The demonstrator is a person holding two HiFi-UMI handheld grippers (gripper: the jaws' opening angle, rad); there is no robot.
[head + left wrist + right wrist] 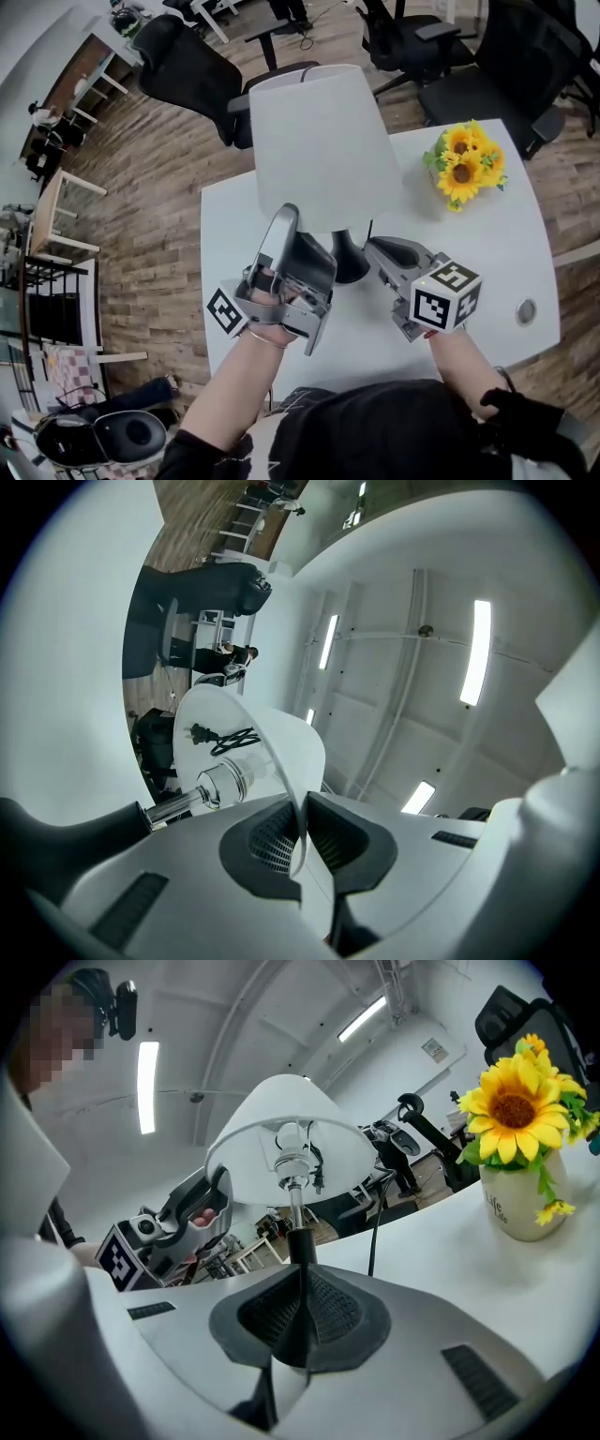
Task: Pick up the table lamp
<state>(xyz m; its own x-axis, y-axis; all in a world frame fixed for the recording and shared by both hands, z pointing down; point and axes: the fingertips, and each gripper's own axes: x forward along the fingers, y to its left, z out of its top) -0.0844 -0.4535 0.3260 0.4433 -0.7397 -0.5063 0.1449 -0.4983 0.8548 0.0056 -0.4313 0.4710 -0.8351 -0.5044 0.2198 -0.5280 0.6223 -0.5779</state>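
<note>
the table lamp (314,141) is being gripped from two sides, with its black base showing near the middle of the white table (506,253). black office chairs (187,66) are being seen beyond the table's far edge. the rim of the lamp's white shade (281,1124) is being pinched between the pads of the left gripper (302,832). the slim black stem (300,1239) under the bulb is being clamped by the right gripper (302,1274), its jaws nearly together. a pot of sunflowers (464,164) is being shown near the table's far right corner, well apart from the lamp.
</note>
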